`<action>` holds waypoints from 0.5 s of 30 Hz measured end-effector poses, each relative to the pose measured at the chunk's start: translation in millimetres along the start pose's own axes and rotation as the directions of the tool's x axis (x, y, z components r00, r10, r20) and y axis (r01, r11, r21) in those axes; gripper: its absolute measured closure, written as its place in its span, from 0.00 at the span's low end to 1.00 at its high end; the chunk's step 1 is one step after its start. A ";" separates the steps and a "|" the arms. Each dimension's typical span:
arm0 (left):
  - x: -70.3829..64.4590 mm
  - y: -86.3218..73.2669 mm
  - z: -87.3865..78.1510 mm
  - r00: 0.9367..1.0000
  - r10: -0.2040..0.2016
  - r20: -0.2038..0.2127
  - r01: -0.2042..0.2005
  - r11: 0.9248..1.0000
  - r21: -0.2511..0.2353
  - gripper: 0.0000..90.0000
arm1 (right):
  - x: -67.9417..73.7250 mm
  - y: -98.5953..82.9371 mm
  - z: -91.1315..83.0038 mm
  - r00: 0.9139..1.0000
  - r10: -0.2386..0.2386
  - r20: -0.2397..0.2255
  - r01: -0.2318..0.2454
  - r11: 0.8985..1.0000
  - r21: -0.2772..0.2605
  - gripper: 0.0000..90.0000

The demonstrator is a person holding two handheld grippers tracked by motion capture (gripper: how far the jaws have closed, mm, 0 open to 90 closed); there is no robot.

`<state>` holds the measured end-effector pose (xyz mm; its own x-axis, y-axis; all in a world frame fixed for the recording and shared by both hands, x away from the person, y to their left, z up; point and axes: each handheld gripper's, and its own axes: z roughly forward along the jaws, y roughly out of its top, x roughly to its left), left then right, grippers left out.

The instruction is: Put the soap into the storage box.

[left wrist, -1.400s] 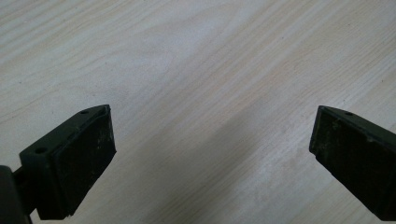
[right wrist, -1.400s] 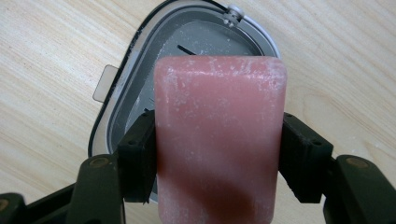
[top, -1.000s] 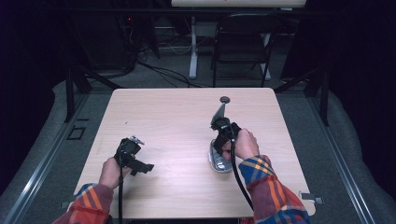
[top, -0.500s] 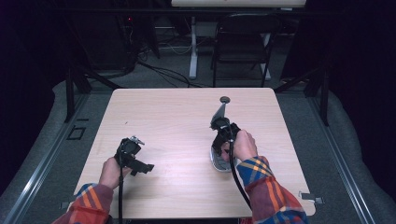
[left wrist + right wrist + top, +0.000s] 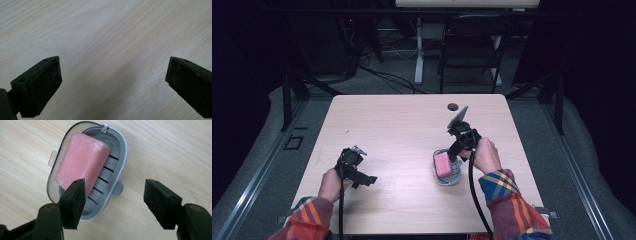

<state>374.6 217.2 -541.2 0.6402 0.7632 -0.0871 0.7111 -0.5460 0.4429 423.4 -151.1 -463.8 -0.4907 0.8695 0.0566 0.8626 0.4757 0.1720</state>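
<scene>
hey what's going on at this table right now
A person sits at a wooden table with a two-jaw gripper in each hand. The right gripper is open and hovers just over a grey soap dish, which holds a pink bar of soap lying tilted in it; nothing is gripped. The left gripper is also open and empty, resting over bare wood at the person's left, away from the dish.

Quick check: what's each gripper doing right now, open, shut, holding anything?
Left gripper: open, holding nothing, over bare table.
Right gripper: open, holding nothing, above the soap dish.
</scene>
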 end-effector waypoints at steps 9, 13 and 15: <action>-0.7 -0.1 -0.3 1.000 -0.002 0.002 0.002 1.000 -0.003 0.00 | -14.7 -20.9 -20.0 0.999 -0.038 0.001 0.038 0.995 -0.089 0.22; -0.5 -0.1 -0.2 1.000 -0.002 0.002 0.002 1.000 -0.003 0.00 | -20.9 -29.8 -25.6 0.998 -0.055 0.014 0.056 0.991 -0.121 0.16; -0.7 0.0 -0.1 1.000 0.000 0.003 0.000 1.000 -0.002 0.00 | -27.7 -39.9 -31.2 0.997 -0.068 0.020 0.070 0.987 -0.143 0.12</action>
<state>374.1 216.8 -541.1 0.6409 0.7623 -0.0904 0.7109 -0.5449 0.4446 398.8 -198.3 -441.5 -0.5455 0.8377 0.0246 0.7997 0.5114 0.3146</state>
